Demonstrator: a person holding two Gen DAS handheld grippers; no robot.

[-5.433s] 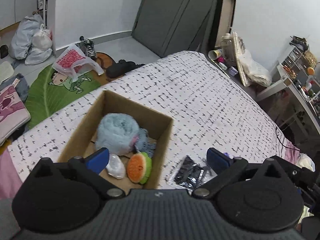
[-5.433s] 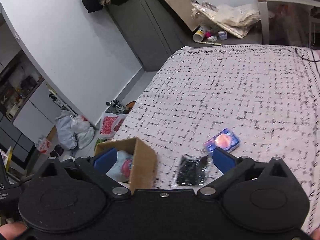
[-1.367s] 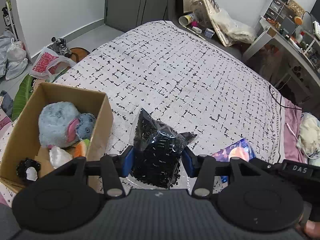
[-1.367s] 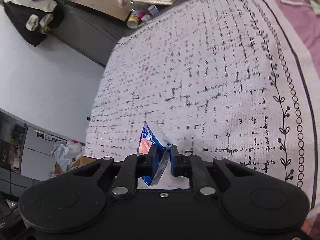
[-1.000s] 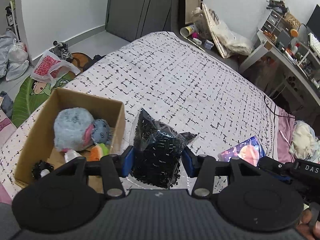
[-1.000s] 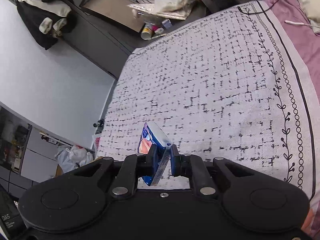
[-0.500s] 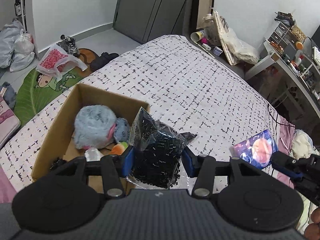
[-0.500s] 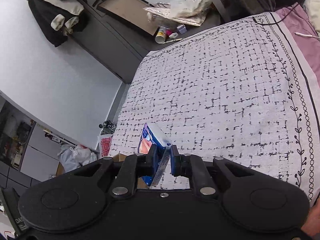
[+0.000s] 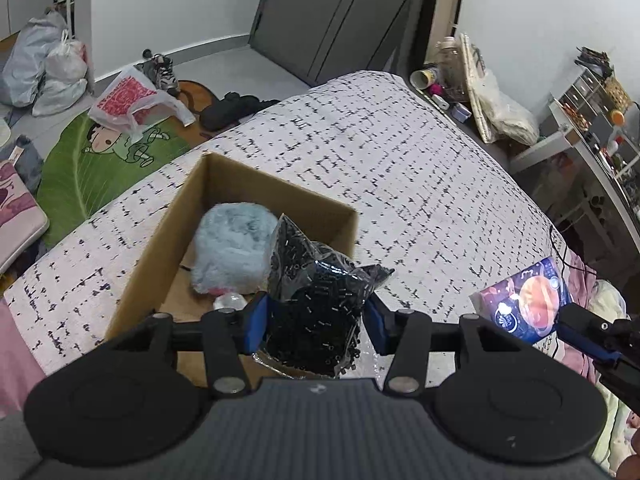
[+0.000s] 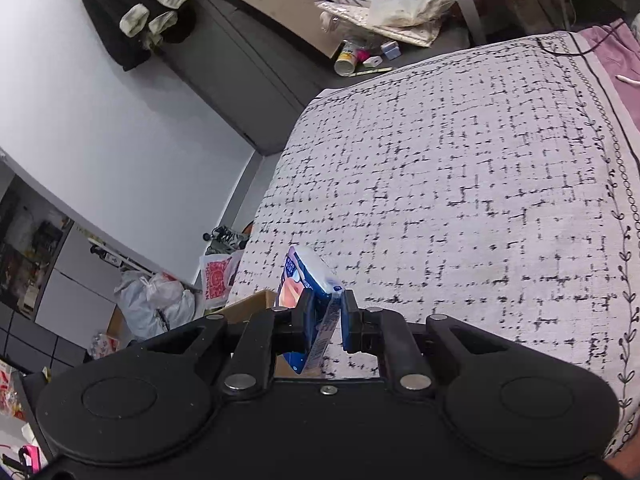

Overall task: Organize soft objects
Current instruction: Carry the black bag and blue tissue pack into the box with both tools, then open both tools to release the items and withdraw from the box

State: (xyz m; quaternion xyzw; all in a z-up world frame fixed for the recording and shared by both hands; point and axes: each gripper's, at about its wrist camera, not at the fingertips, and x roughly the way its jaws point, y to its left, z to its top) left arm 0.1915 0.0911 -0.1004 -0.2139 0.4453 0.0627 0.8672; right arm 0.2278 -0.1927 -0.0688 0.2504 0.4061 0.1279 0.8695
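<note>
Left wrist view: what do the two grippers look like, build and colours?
Left gripper: black linkage arms with silver pivot screws, two round black discs, ribbed grey centre panel, blue pads on the jaws. Right gripper: the same black build, smooth black body, dark blue pads.

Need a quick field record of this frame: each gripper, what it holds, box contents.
left gripper: shut on black bead bag, held at the cardboard box right wall
right gripper: shut on blue tissue pack, above the bedspread
box contents: light-blue plush toy; other items mostly hidden
box location: on the bedspread, near its edge
</note>
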